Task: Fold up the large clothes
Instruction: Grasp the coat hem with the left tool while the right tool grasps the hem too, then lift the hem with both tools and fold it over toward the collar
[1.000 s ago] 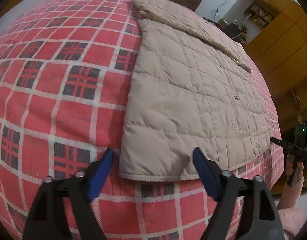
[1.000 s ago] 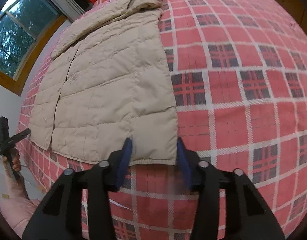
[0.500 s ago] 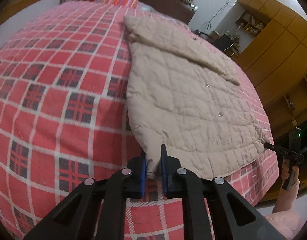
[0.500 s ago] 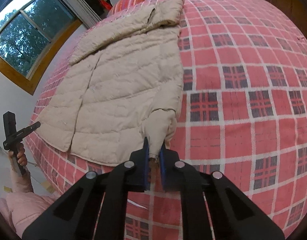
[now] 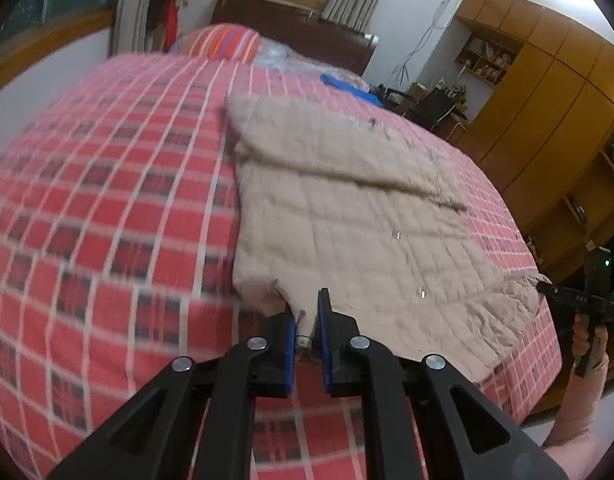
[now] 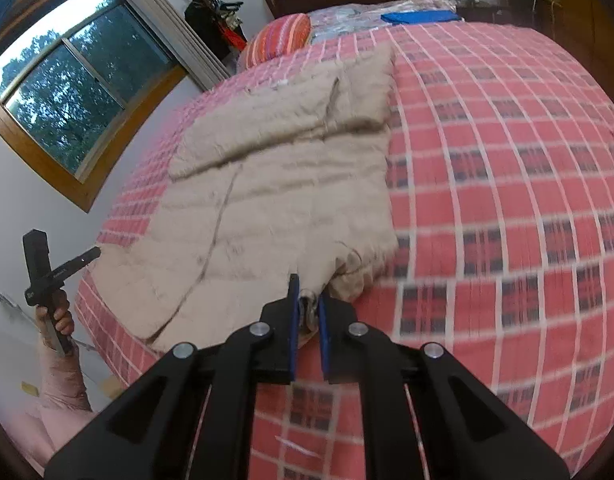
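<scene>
One beige coat (image 5: 347,216) lies flat on the plaid bed (image 5: 107,208), and two grippers, left (image 5: 305,330) and right (image 6: 305,312), each pinch one hem corner at the bed's near edge.

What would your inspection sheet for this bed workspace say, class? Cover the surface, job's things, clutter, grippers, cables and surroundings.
Surface: red plaid bedspread, covering the bed.
Job's things: beige quilted jacket lying spread out, a sleeve folded across its upper part; both near hem corners lifted.
Clutter: striped orange pillow, blue flat item and clear plastic at the bed's head.
Grippers: left gripper shut on one hem corner; right gripper shut on the other.
Cables: thin wires hanging down the far wall.
Surroundings: wood-framed window, orange wooden wardrobe, dark headboard.
</scene>
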Tool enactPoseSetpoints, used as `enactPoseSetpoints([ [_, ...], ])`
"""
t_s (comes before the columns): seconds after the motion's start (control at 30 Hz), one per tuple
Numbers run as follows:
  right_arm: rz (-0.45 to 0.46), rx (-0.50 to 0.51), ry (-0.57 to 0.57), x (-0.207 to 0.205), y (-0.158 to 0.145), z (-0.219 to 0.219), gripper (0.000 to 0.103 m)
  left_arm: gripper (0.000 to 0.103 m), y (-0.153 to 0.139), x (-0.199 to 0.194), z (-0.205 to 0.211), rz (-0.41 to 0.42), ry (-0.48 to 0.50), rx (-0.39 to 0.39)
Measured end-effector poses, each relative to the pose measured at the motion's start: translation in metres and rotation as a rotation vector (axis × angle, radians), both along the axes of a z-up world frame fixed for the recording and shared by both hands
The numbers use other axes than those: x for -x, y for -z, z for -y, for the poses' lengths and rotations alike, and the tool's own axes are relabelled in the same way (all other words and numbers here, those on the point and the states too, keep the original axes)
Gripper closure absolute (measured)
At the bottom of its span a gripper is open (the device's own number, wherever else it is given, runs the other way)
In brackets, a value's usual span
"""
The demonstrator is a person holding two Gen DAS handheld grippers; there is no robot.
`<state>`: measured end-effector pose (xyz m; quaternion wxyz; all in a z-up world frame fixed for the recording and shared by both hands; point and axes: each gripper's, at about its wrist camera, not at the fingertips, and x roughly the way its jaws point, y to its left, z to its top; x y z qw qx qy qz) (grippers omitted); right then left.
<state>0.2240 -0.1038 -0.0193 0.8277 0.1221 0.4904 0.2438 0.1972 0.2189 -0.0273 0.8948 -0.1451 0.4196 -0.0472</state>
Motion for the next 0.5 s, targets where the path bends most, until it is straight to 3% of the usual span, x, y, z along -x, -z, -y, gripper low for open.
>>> enactPoseSetpoints([
  [0.27,-0.016,-0.012,0.020,-0.067,-0.010,-0.005,0.096,0.093,-0.008,-0.064,-0.008,0.025,-0.024,-0.056],
  [0.5,-0.096,-0.026,0.053,-0.137,0.016,-0.010,0.096,0.093,0.021,-0.131,-0.022,-0.029,-0.068,-0.051],
])
